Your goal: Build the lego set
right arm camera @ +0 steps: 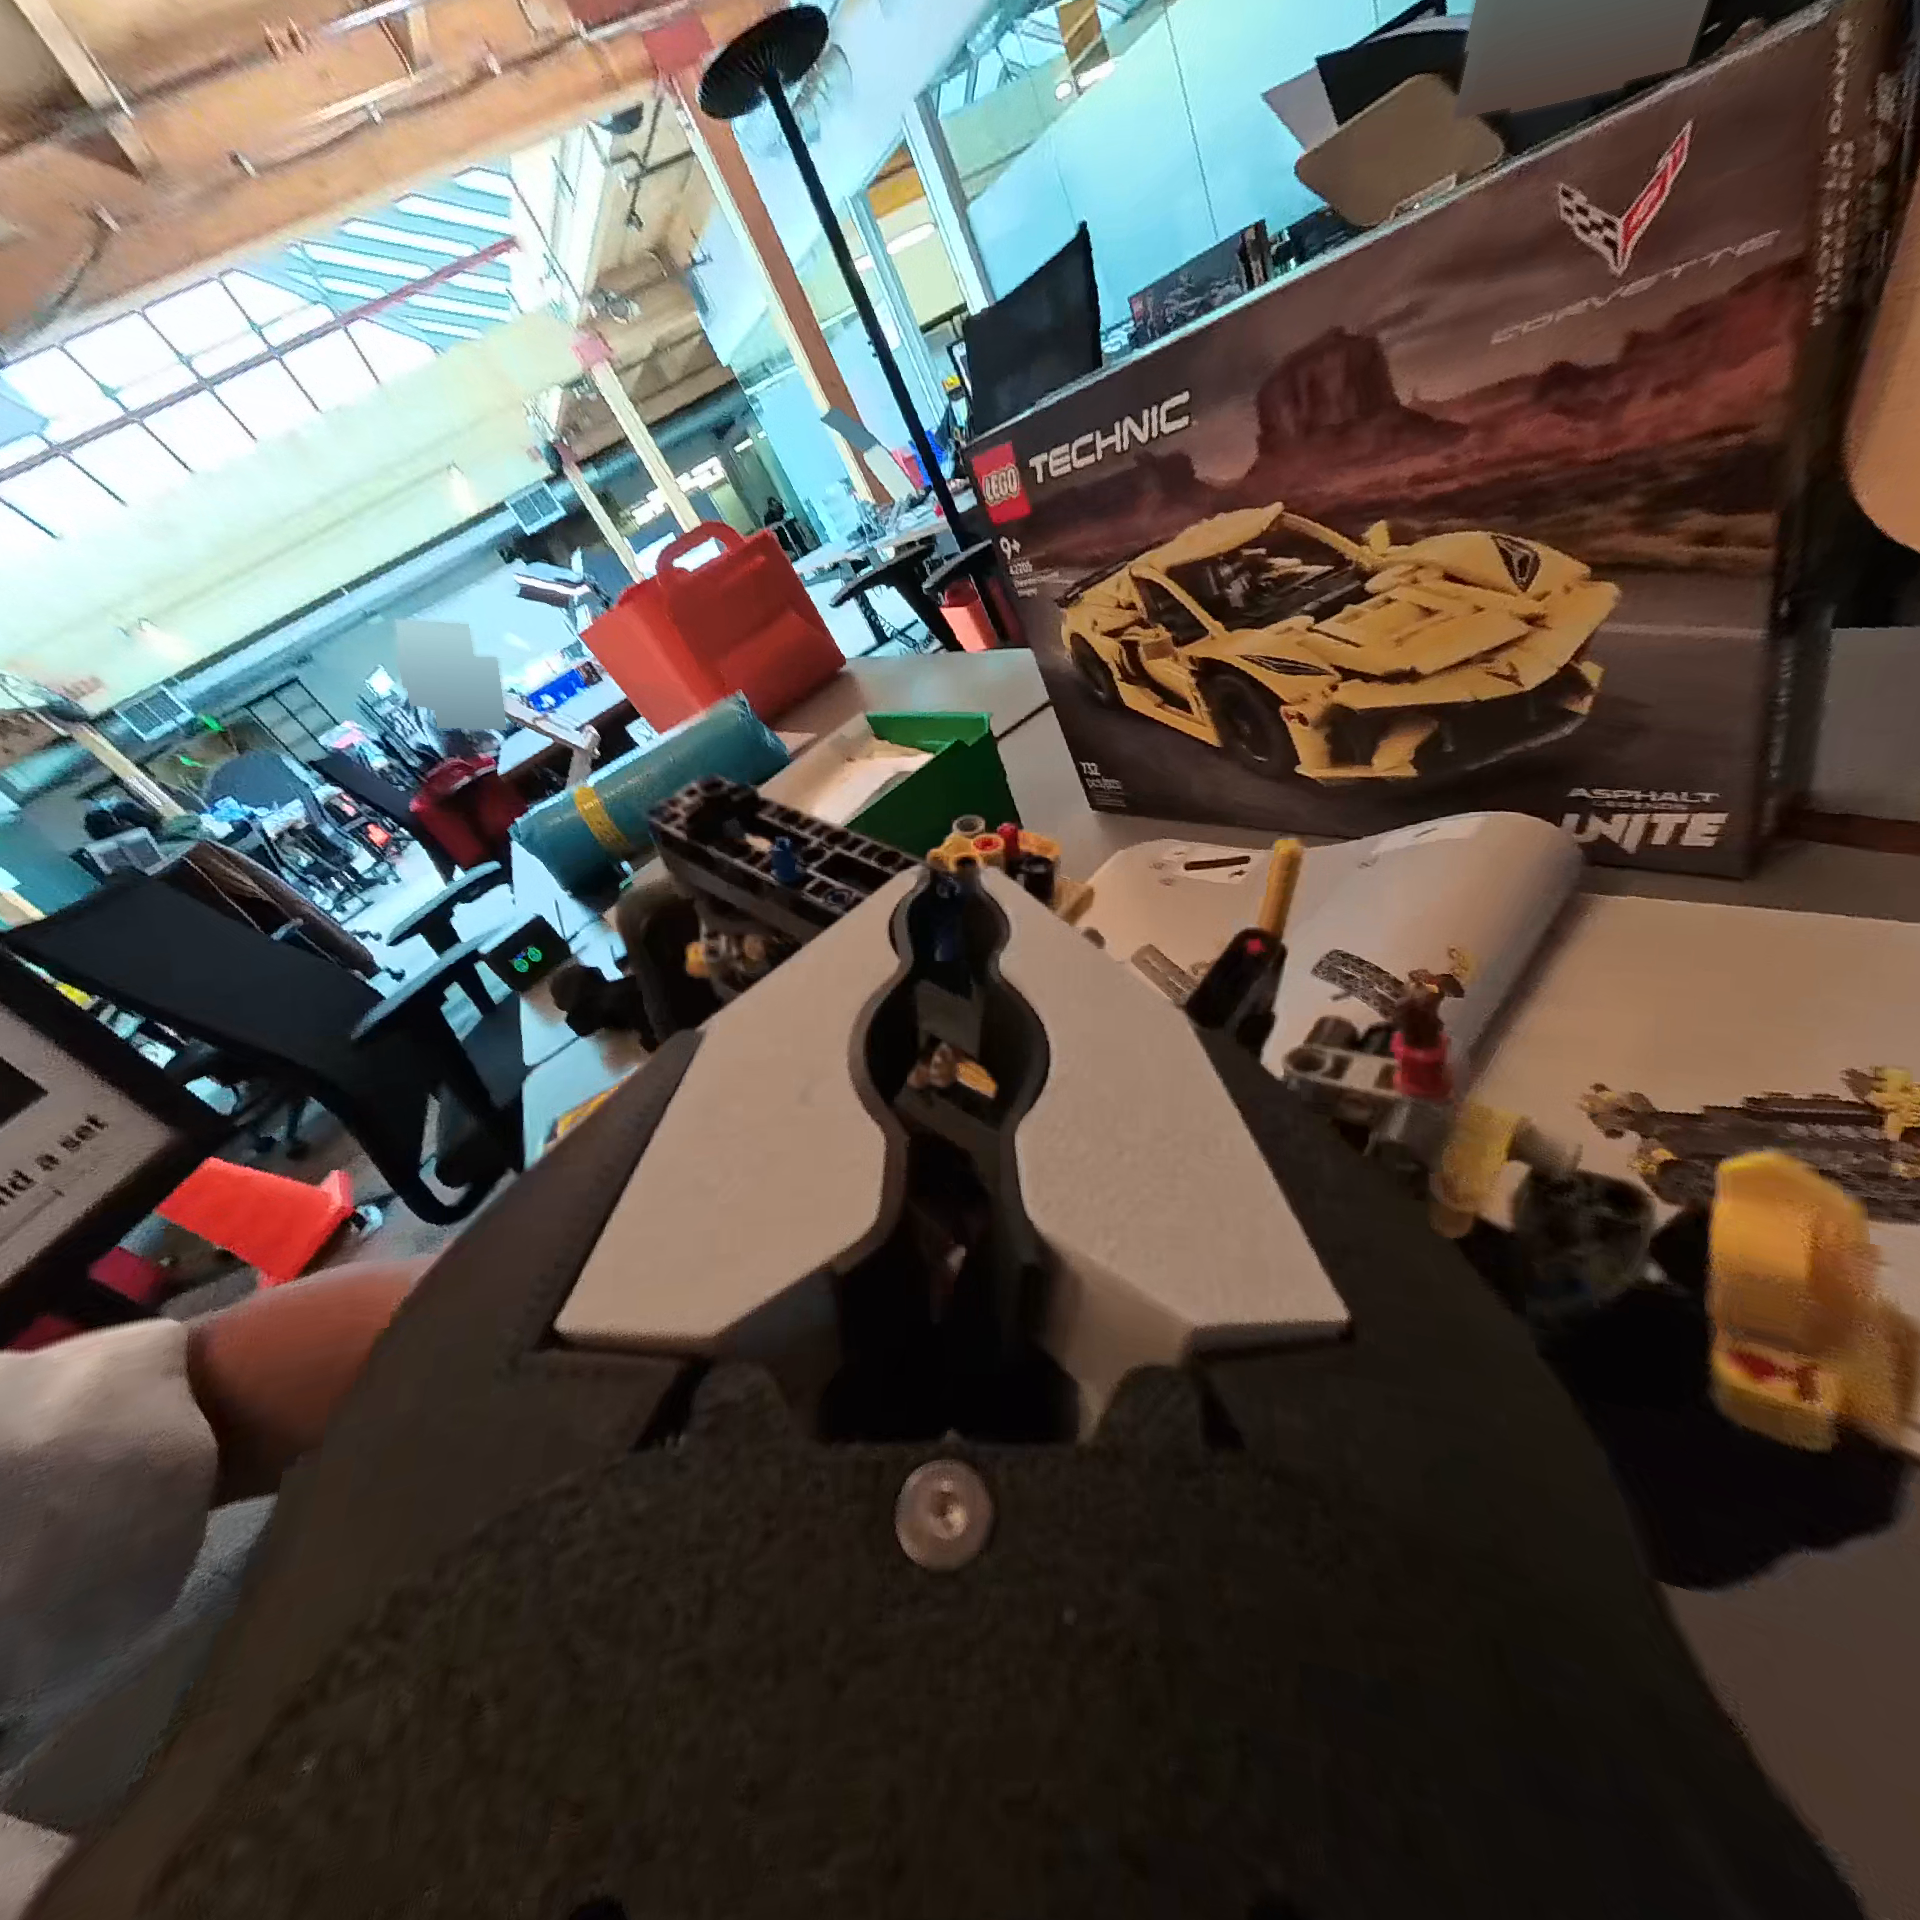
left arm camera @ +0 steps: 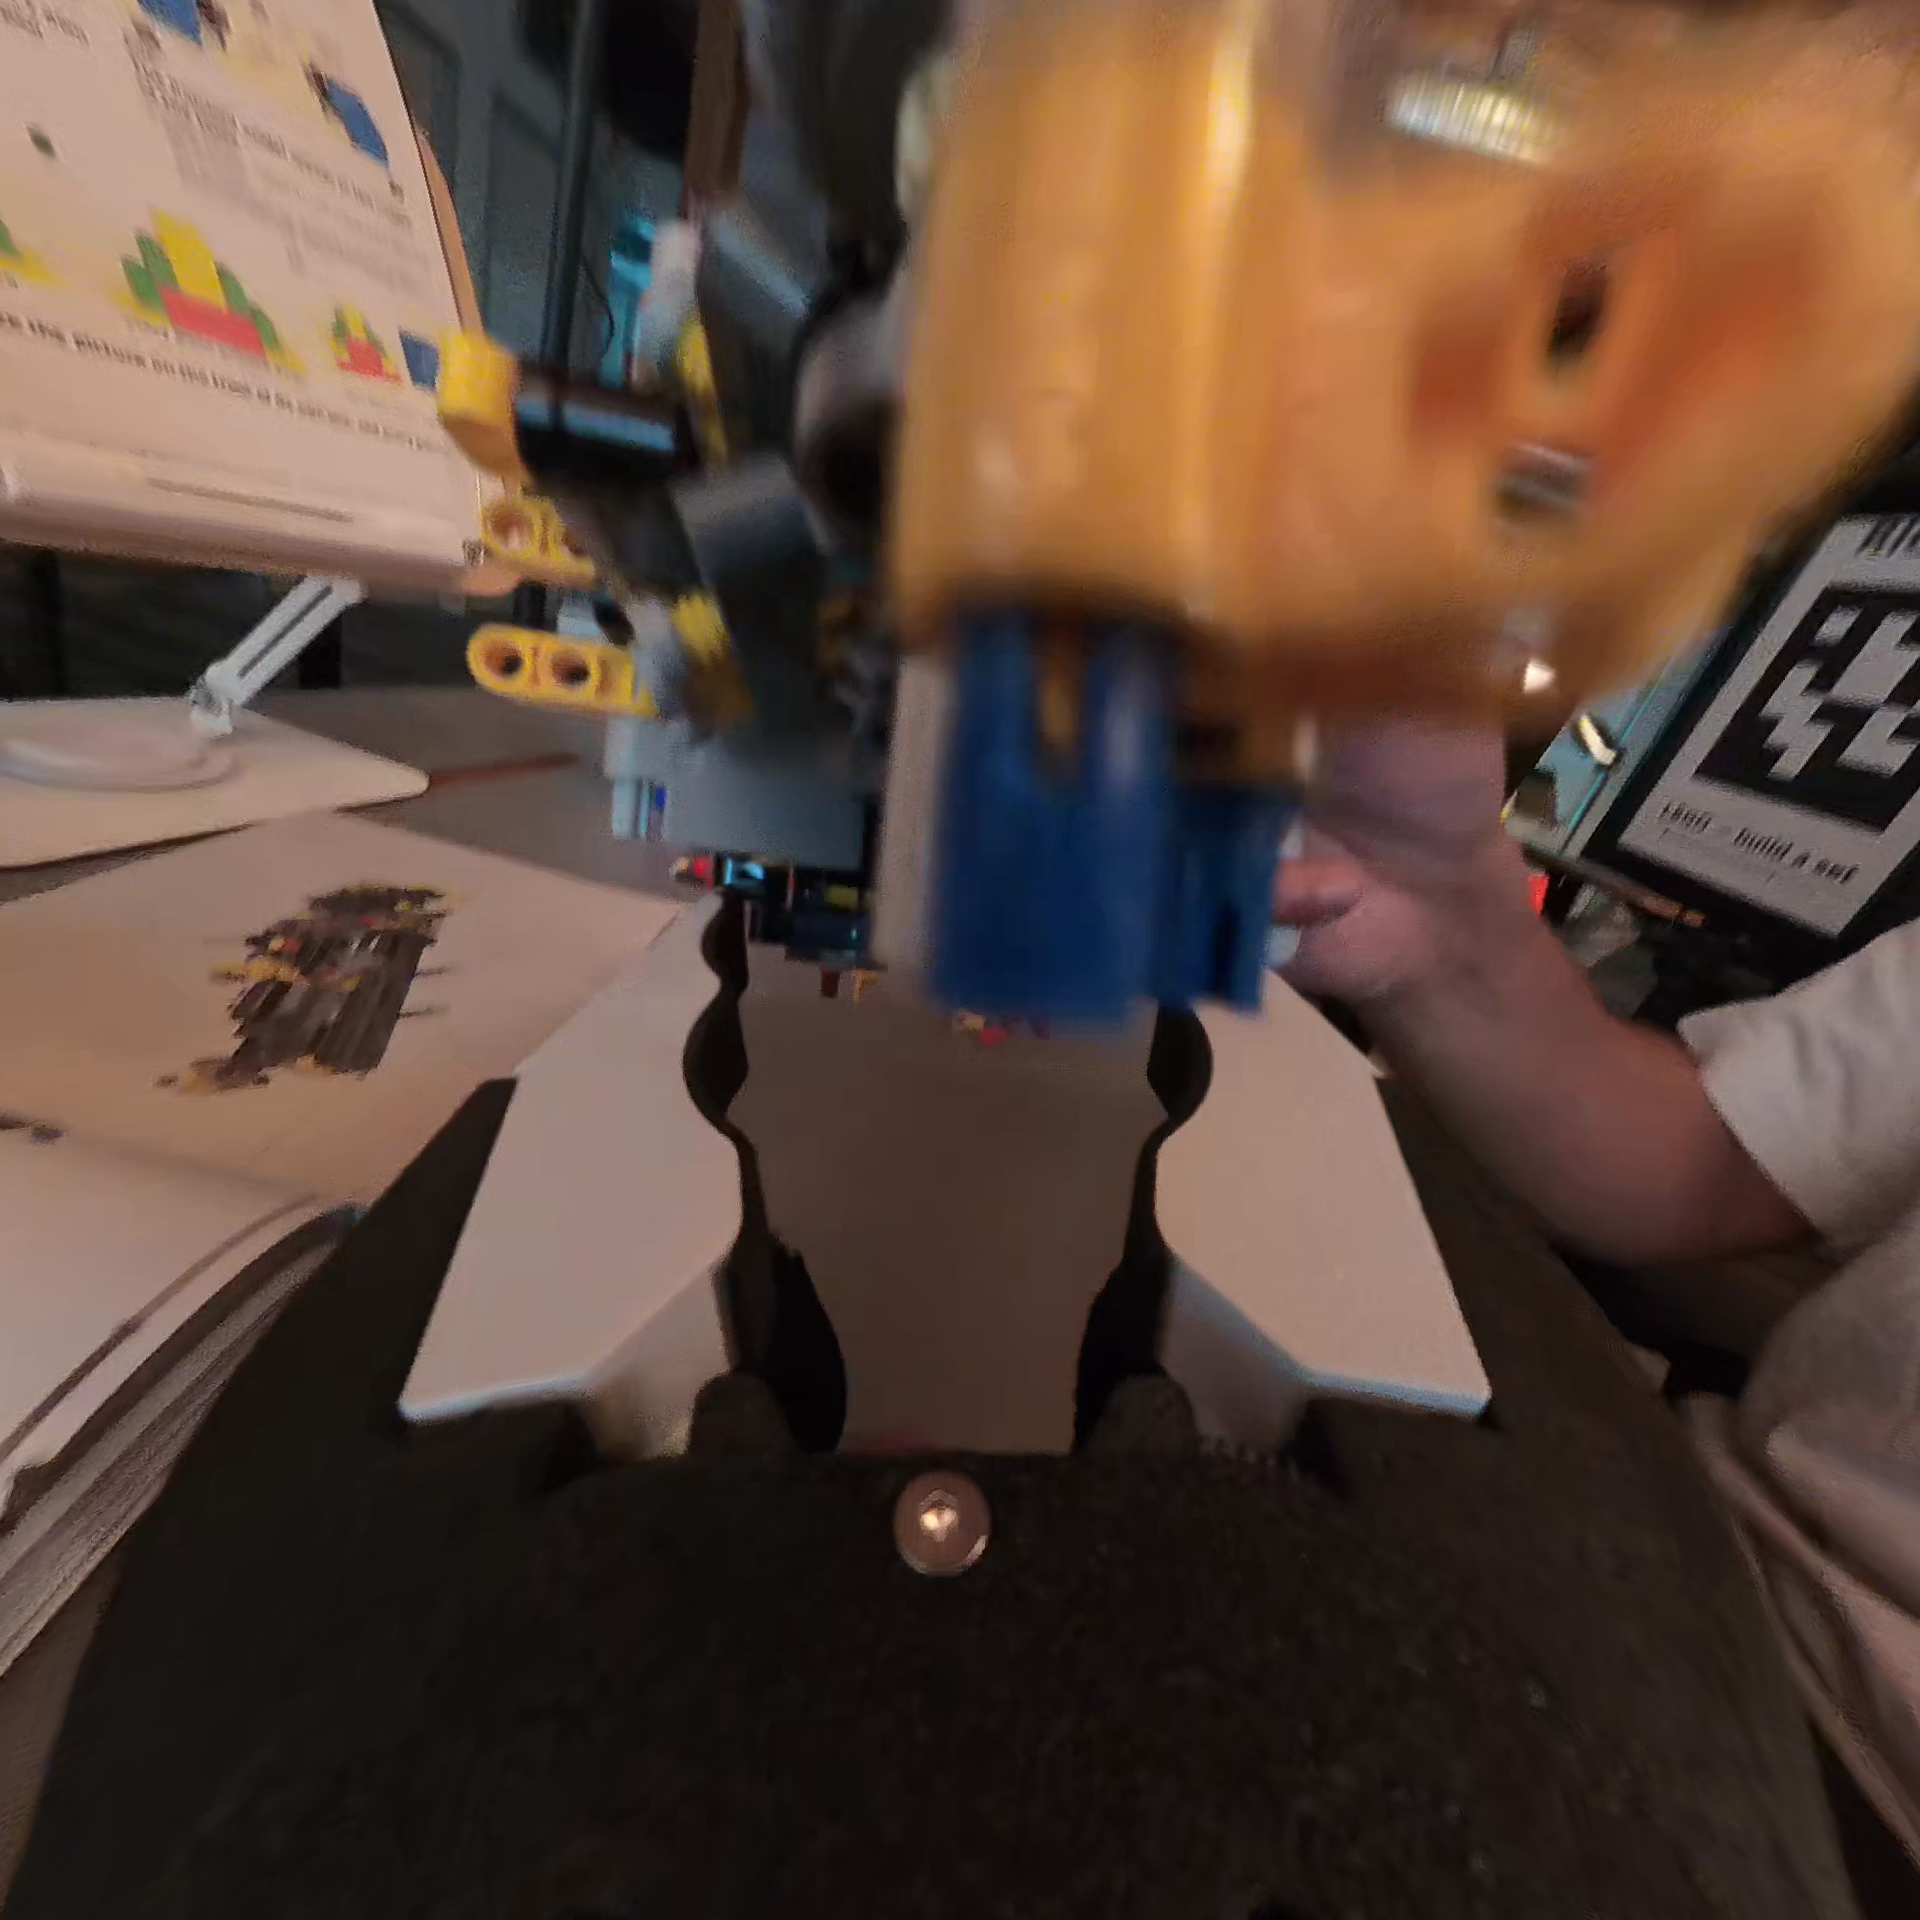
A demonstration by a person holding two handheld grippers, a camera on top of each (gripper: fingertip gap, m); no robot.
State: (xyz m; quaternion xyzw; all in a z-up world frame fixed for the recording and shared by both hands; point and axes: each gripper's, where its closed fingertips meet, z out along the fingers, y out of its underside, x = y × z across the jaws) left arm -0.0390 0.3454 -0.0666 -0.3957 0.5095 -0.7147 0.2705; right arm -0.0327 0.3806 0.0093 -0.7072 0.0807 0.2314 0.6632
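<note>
Two tools work here: the left tool point(left arm camera: 940, 1049) stands apart and empty, while the right tool point(right arm camera: 951, 997) is clamped on the black-grey-yellow plastic beam chassis point(right arm camera: 790, 862) – light, stiff, snap-fitted, held above the grey counter point(right arm camera: 1683, 935); grip solid beams, not protruding pins.

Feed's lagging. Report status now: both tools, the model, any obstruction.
Left tool open, empty. Right tool shut on model. Manual lies open beneath; no obstruction seen.
</note>
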